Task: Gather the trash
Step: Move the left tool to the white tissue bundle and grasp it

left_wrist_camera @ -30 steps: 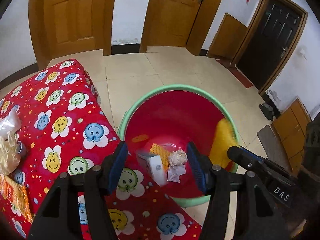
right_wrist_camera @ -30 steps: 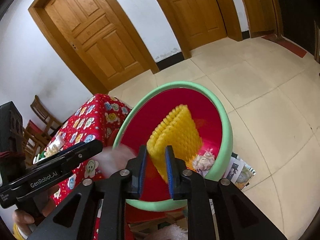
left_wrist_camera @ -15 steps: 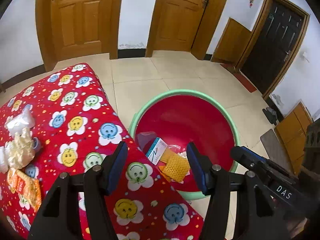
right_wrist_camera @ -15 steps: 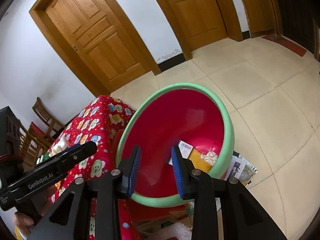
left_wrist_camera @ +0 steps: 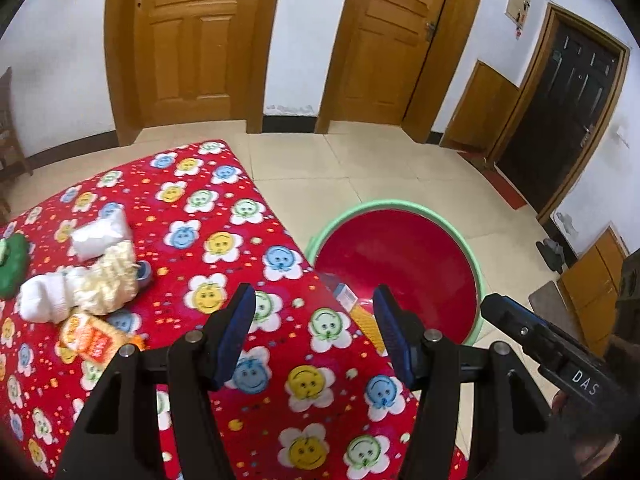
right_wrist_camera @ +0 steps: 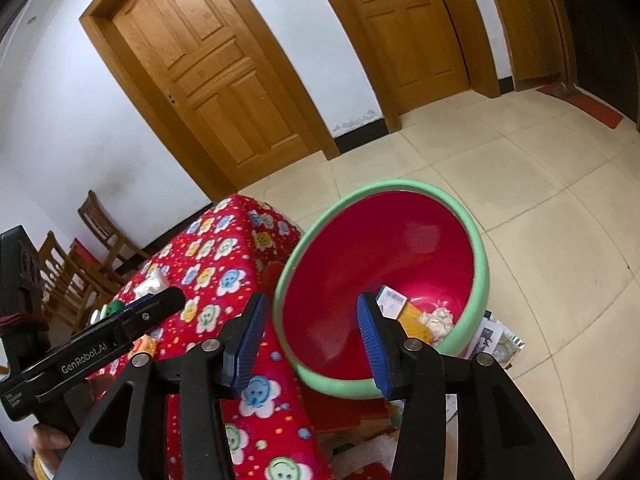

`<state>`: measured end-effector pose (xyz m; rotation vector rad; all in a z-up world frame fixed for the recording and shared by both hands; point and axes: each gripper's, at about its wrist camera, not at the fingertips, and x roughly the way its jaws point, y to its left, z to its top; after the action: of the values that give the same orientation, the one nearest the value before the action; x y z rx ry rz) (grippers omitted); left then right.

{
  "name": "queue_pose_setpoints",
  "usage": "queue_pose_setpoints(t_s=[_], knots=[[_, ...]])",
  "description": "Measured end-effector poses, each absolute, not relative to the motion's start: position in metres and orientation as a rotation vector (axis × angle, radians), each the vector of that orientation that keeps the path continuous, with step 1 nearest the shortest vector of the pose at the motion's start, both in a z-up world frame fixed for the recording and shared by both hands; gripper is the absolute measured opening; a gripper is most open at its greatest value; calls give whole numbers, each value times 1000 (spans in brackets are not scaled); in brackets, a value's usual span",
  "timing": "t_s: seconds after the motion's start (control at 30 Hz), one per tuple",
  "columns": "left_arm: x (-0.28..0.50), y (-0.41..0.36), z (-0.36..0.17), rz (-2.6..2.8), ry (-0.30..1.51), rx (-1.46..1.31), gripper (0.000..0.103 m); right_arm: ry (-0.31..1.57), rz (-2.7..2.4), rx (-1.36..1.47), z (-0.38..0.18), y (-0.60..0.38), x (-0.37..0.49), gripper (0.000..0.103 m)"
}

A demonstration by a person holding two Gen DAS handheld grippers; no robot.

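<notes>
The round red plastic bin with a pale green rim (right_wrist_camera: 482, 264) is standing on the floor against the table covered in a red smiley-flower cloth (left_wrist_camera: 224, 240). Inside it, the yellow mesh scrap (right_wrist_camera: 412, 318) and white barcoded carton (right_wrist_camera: 392, 300) are lying beyond the right gripper (right_wrist_camera: 312, 340), whose jaws are opening with nothing between them. The left gripper (left_wrist_camera: 314, 336) is hovering spread and empty over the cloth beside the bin, with crumpled white wrappers (left_wrist_camera: 80, 280) lying farther from the bin.

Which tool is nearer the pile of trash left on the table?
Left. The left tool hangs over the table, the trash pile to its left; the right tool, empty and opening, faces the bin.
</notes>
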<state>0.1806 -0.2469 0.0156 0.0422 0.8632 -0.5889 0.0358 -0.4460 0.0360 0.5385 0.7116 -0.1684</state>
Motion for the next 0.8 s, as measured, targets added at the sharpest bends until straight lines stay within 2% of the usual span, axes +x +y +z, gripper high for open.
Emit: queue_pose_setpoints(t_s=[0.8], knots=[[203,-102,31,-343,796,-33,61,744,-69,421,52,-368,62,57]])
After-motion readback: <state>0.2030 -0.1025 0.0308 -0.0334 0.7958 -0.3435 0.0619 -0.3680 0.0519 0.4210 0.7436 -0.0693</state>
